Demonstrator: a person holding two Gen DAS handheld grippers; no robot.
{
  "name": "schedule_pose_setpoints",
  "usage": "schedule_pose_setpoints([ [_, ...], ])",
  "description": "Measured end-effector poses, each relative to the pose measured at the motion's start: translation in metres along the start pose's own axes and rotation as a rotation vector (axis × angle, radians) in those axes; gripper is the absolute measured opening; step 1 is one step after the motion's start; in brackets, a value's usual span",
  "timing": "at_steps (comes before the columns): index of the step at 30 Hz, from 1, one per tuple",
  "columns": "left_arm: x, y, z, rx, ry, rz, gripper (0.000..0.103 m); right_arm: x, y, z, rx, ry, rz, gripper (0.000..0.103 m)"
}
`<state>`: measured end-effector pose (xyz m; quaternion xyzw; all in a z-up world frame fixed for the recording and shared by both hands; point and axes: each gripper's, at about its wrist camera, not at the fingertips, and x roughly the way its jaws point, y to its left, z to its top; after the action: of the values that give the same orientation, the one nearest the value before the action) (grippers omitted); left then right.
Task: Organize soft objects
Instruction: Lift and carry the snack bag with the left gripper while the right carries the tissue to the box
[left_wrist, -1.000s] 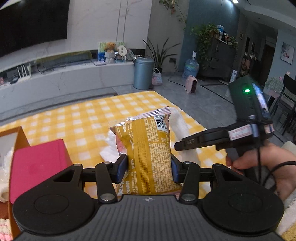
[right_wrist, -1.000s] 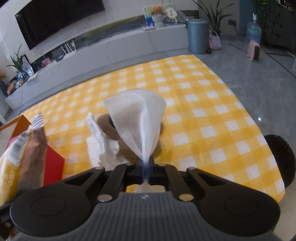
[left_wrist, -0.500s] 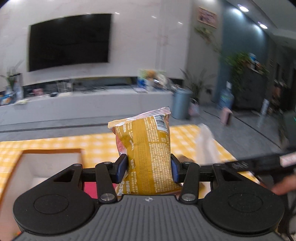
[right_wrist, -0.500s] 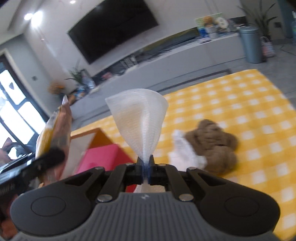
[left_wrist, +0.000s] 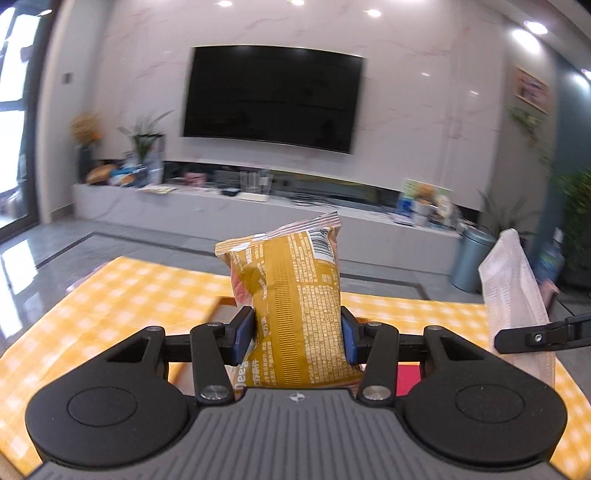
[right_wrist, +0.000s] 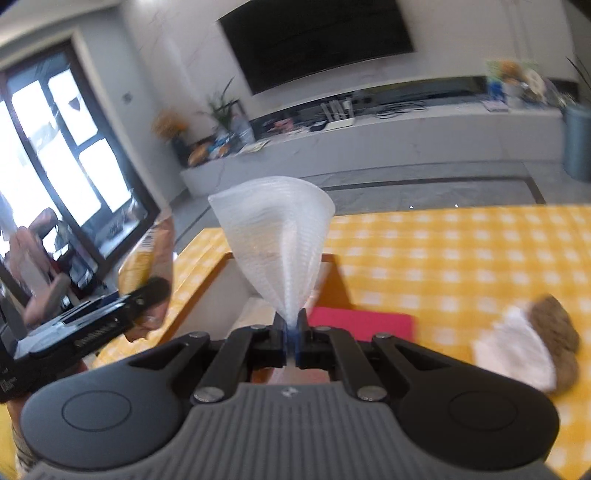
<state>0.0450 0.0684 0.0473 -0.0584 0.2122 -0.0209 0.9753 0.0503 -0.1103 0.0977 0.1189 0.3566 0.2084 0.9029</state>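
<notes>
My left gripper (left_wrist: 297, 330) is shut on a yellow snack packet (left_wrist: 291, 295), held upright above the yellow checked tablecloth (left_wrist: 122, 295). My right gripper (right_wrist: 291, 332) is shut on a white mesh cloth (right_wrist: 275, 240) that fans out above its jaws. In the left wrist view that cloth (left_wrist: 517, 291) and the right gripper's finger (left_wrist: 543, 334) show at the right. In the right wrist view the snack packet (right_wrist: 149, 254) and the left gripper (right_wrist: 92, 325) show at the left. An orange-rimmed box (right_wrist: 218, 291) with a pale inside sits just beyond both grippers. A brown and white plush toy (right_wrist: 535, 350) lies on the cloth at the right.
A red flat thing (right_wrist: 362, 325) lies next to the box. Beyond the table are grey floor, a long white TV bench (left_wrist: 295, 218), a wall TV (left_wrist: 273, 99) and a grey bin (left_wrist: 472, 264). A dark window frame (right_wrist: 74, 166) stands at the left.
Both grippers swung left and rose with their loads still held. The box now lies straight ahead of them, and the plush toy has slid to the right edge of the right wrist view.
</notes>
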Motion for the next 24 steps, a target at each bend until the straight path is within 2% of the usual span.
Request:
schedule_pose_setpoints([
  [3, 0.003, 0.017, -0.001, -0.029, 0.012, 0.037, 0.054, 0.045, 0.038, 0.007, -0.067, 0.077, -0.015, 0.001],
  [8, 0.000, 0.048, 0.000, -0.095, 0.018, 0.031, 0.054, 0.124, 0.074, 0.009, -0.134, 0.204, -0.061, 0.001],
  [15, 0.009, 0.075, -0.002, -0.121, 0.027, 0.039, 0.054, 0.223, 0.077, 0.021, -0.003, 0.336, -0.037, 0.001],
  [20, 0.010, 0.084, -0.004, -0.151, 0.040, 0.066, 0.054, 0.273, 0.083, 0.019, 0.059, 0.391, -0.040, 0.001],
  [22, 0.011, 0.084, -0.004, -0.150, 0.049, 0.065, 0.054, 0.289, 0.086, 0.018, 0.050, 0.402, -0.048, 0.001],
  [24, 0.014, 0.085, -0.005, -0.148, 0.067, 0.061, 0.054, 0.304, 0.088, 0.015, 0.021, 0.422, -0.094, 0.001],
])
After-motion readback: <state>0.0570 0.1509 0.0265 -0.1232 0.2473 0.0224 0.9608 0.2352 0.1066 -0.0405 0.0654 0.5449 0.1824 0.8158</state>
